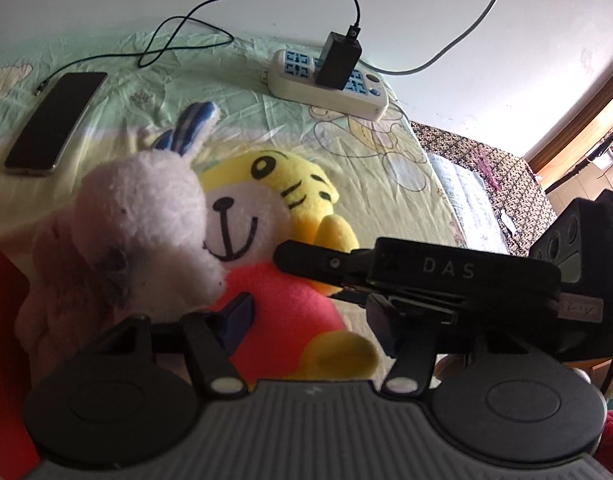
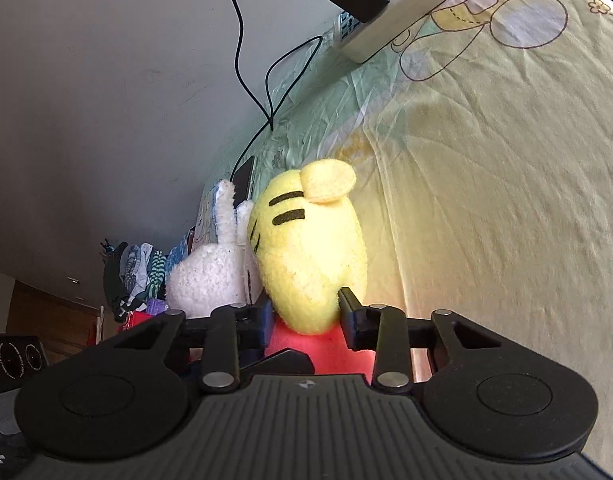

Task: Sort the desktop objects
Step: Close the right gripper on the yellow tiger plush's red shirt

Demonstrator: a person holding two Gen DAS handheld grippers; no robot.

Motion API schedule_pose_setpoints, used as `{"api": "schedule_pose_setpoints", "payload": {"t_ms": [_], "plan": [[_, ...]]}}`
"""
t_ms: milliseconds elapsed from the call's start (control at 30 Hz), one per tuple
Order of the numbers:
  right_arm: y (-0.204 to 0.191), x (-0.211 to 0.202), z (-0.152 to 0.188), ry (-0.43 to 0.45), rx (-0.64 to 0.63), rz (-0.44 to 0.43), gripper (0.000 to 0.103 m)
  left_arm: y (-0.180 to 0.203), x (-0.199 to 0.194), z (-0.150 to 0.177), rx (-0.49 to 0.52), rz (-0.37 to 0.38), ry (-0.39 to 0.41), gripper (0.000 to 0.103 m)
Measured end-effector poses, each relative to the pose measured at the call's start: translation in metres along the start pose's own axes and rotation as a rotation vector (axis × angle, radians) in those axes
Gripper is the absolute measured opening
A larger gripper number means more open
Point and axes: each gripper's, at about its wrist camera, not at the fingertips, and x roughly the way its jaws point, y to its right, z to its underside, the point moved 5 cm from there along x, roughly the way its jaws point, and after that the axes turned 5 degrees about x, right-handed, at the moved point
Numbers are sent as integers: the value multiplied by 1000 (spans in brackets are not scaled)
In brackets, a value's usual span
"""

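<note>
Pinching the yellow tiger plush toy (image 2: 306, 256) at its neck, the right tongs (image 2: 304, 320) would do well to lift straight, keeping clear of the white plush rabbit (image 1: 146, 216) leaning against it on the cartoon-print sheet (image 2: 506, 200). The left tongs (image 1: 306, 320) sit spread beneath both toys. "DAS" shows on the right tool.

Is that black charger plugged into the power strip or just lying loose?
Plugged in. The charger stands upright in the power strip, its cable running across to the phone.
</note>
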Motion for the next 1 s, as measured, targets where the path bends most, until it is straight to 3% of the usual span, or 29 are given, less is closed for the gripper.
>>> {"api": "schedule_pose_setpoints", "payload": {"t_ms": [200, 400, 733, 1000], "plan": [[7, -14, 3, -27, 78, -42, 28, 6, -4, 5, 43, -29, 2, 44], [4, -46, 15, -28, 63, -46, 27, 23, -14, 16, 60, 31, -7, 43], [30, -115, 50, -23, 88, 37, 26, 89, -24, 63, 179, 174, -93, 43], [49, -153, 85, 11, 158, 56, 26, 113, -34, 87, 248, 201, -105, 43]]}}
